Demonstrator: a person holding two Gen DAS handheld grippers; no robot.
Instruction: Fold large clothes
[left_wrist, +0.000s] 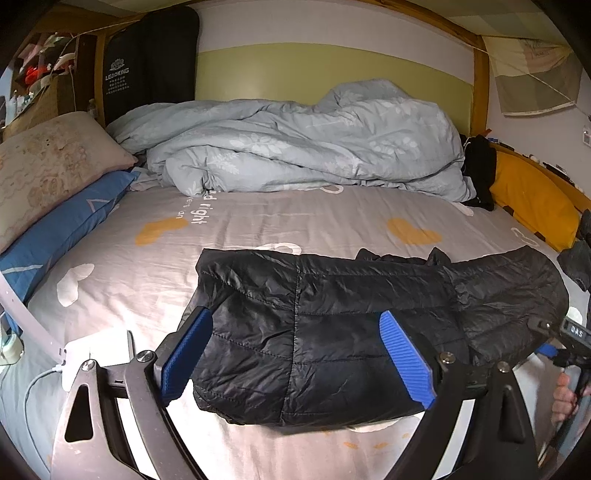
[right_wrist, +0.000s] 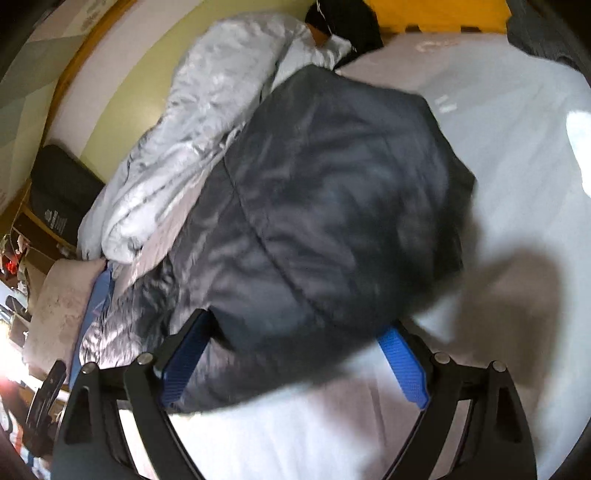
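Observation:
A black quilted puffer jacket (left_wrist: 332, 325) lies folded on the grey bed sheet (left_wrist: 258, 229), near the front edge. My left gripper (left_wrist: 295, 356) is open, its blue pads (left_wrist: 188, 354) standing wide on either side of the jacket's near left part without pressing it. In the blurred right wrist view the jacket (right_wrist: 325, 206) fills the middle. My right gripper (right_wrist: 295, 363) is open too, with the jacket's near edge between its blue pads (right_wrist: 402, 365). Part of the right gripper and a hand (left_wrist: 565, 398) show at the left wrist view's right edge.
A bunched grey-blue duvet (left_wrist: 295, 147) fills the back of the bed. Two pillows (left_wrist: 48, 166) lie along the left, and a yellow cushion (left_wrist: 532, 199) with dark clothes (left_wrist: 480, 166) sits at the right. A white charger with its cable (left_wrist: 99, 350) lies at front left.

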